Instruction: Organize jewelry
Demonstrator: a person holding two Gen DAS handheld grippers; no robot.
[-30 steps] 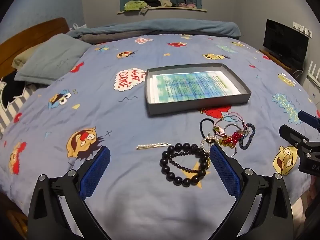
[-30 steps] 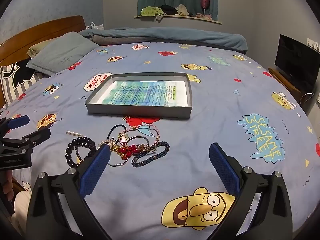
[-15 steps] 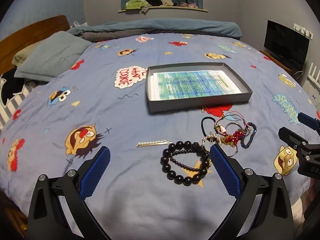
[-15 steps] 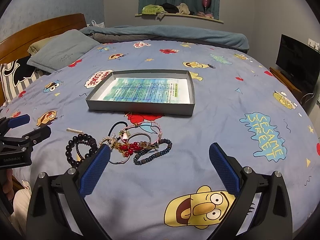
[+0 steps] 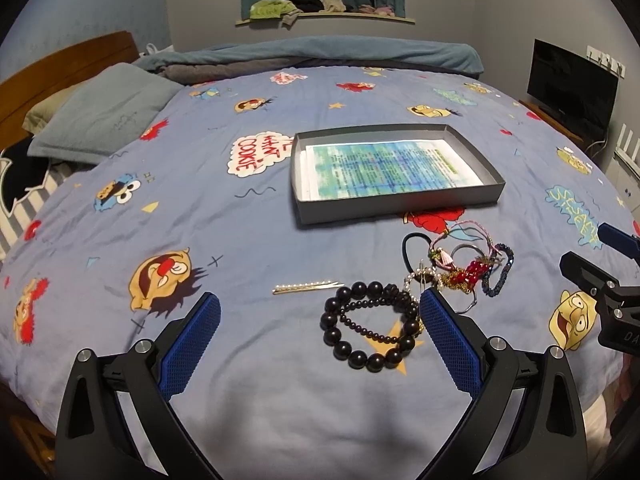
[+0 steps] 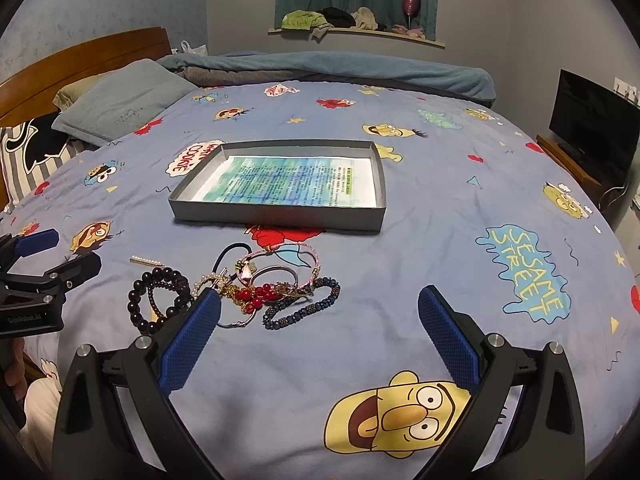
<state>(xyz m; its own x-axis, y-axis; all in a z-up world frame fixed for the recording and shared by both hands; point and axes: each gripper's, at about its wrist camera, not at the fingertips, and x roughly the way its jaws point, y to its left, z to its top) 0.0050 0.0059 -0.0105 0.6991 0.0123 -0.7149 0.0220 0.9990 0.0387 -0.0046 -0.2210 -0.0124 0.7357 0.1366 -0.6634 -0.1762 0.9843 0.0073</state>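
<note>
On blue cartoon-print bedspread [image 5: 248,216], shallow grey cardboard tray [image 5: 400,205], tangled bead bracelets [image 6: 256,292] nearby, left gripper [image 5: 320,336] spread wide, right gripper [image 6: 319,326] spread wide, both empty.

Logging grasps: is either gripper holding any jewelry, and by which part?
Nothing is held. The left gripper and right gripper are both open above the bedspread.

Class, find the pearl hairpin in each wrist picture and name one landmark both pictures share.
Left wrist view: pearl hairpin lies just below centre, left of the black bead bracelet.
Right wrist view: hairpin lies at mid-left, above that bracelet.
Shared landmark: the grey tray beyond the jewelry.
</note>
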